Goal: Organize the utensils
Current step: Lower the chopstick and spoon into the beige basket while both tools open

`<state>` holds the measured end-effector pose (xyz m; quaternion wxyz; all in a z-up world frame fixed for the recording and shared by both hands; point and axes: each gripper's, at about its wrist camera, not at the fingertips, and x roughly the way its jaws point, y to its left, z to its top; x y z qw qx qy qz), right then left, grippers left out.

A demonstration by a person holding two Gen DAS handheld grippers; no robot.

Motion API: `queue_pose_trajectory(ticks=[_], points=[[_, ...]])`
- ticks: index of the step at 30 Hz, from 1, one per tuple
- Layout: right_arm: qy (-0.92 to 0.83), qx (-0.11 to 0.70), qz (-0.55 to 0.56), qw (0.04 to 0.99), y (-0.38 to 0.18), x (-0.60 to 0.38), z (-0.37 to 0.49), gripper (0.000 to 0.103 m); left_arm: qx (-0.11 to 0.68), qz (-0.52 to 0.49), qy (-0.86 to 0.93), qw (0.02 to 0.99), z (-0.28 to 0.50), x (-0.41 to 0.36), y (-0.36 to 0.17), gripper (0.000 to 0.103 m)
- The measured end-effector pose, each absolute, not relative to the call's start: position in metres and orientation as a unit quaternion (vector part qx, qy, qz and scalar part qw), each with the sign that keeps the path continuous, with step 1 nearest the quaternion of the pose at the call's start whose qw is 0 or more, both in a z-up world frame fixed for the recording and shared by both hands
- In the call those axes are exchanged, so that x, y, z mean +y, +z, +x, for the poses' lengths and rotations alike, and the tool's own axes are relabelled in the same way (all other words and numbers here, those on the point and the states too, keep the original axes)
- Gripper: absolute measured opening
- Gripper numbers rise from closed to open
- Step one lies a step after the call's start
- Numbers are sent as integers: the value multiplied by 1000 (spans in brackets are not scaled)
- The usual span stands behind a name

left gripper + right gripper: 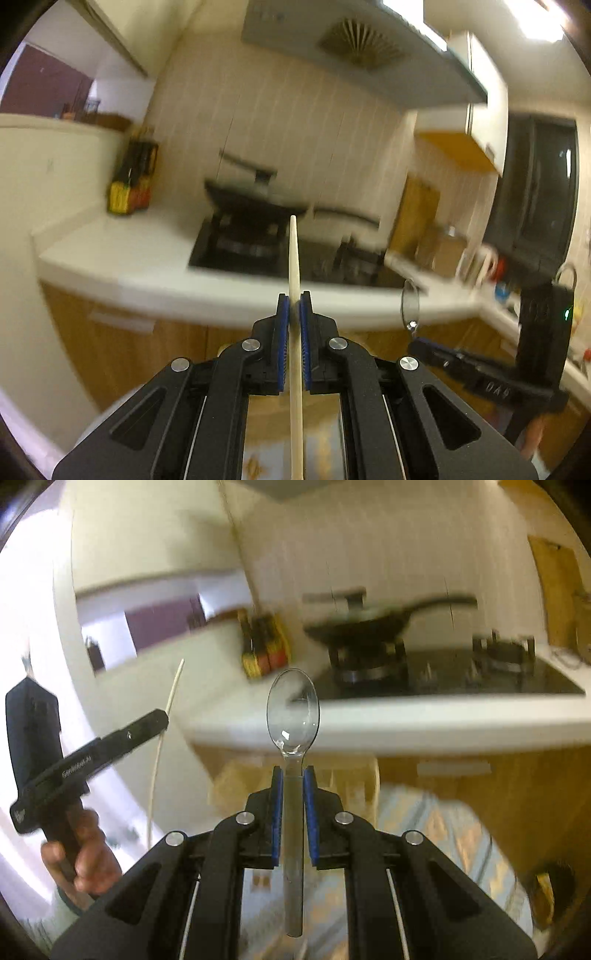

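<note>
My left claw is clamped on a pale chopstick — my right claw on a clear plastic spoon, both raised before the table.

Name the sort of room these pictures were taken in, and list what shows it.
Most likely a home kitchen: a gas stove with a black pan on it, a white countertop, and a range hood overhead.

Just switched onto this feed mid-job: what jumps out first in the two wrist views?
Each gripper is clamped on a utensil held in the air: the left gripper grips a pale wooden chopstick, the right gripper a clear plastic spoon, bowl forward. Behind both, blurred, a dark pan sits on the black stove in the white counter.
</note>
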<state>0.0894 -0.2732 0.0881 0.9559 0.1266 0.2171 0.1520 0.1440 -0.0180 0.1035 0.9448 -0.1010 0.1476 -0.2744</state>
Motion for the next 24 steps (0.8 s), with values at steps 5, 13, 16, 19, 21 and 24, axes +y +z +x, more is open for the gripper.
queue_pose_trajectory(ticks=[5, 13, 16, 19, 21, 24], points=[[110, 160, 126, 973, 98, -283, 131, 9, 108, -121, -260, 952, 172, -33, 111, 4], [63, 139, 107, 983, 71, -280, 171, 9, 93, -102, -201, 970, 208, -45, 84, 4], [61, 139, 108, 983, 58, -280, 172, 9, 93, -97, -190, 973, 212, -46, 72, 5], [60, 137, 108, 983, 53, -281, 166, 9, 98, -94, -187, 973, 211, -43, 61, 5], [64, 142, 108, 982, 51, -281, 161, 9, 103, -94, -187, 972, 207, -39, 57, 7], [76, 154, 120, 978, 47, -285, 152, 20, 115, -105, -200, 967, 200, -31, 53, 21]])
